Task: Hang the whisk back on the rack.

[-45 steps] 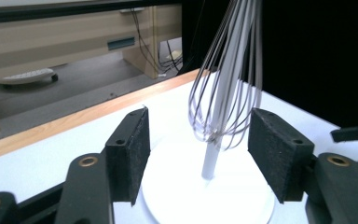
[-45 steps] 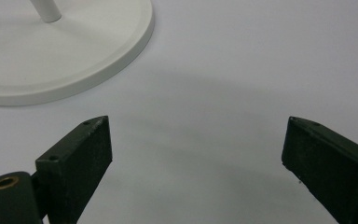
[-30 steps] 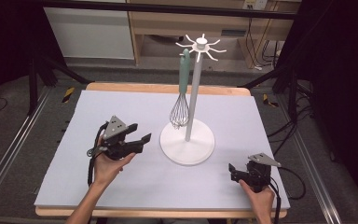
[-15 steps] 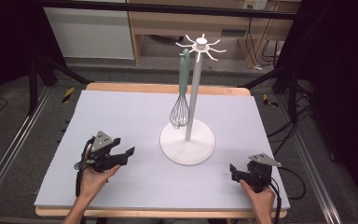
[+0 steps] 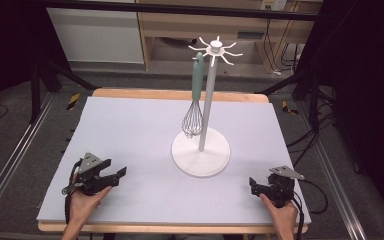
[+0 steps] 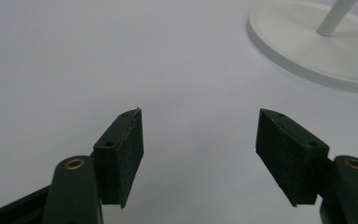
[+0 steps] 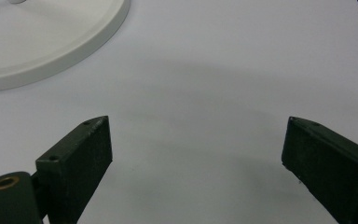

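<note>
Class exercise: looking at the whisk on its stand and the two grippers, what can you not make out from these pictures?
- Whisk: high view, how its handle catches the hook is too small to tell.
- Stand: both gripper views, frame edge cuts off its pole and top.
- Right gripper: high view, too small to judge its jaws' gap.

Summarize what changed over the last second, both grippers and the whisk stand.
The left gripper pulled back from beside the stand toward the near left corner of the table and came down low over it; its jaws are opening with nothing between them. Nothing was taken hold of or let go. Unchanged: the right gripper, open and empty at the near right; the whisk hanging on the stand.
</note>
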Demonstrator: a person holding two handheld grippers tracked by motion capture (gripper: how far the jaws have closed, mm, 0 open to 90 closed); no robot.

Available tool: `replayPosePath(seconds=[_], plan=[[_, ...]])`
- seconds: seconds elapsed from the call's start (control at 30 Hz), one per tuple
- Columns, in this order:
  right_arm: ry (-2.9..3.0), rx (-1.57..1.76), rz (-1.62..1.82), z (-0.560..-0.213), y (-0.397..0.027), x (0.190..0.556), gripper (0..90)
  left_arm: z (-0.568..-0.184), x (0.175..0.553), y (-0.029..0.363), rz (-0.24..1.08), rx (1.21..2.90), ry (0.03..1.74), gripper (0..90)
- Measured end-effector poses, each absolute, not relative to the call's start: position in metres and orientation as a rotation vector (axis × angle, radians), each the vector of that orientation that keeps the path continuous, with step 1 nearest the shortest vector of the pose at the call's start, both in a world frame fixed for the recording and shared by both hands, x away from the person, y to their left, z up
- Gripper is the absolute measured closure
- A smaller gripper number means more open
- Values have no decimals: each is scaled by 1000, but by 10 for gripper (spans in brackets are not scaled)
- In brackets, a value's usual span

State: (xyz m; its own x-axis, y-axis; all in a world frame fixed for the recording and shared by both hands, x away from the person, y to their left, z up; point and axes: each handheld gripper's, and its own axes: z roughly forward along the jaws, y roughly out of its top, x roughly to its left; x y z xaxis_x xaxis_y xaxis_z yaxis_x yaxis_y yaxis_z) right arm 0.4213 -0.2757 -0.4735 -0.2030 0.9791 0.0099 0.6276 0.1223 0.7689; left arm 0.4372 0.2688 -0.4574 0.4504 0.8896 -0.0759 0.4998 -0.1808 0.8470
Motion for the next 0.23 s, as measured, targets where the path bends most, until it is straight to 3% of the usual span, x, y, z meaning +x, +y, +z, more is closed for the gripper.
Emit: replayPosePath(seconds=[0.23], plan=[[1892, 1582, 879, -475, -280, 422, 90, -466, 442, 286, 581, 1818, 1253, 332]])
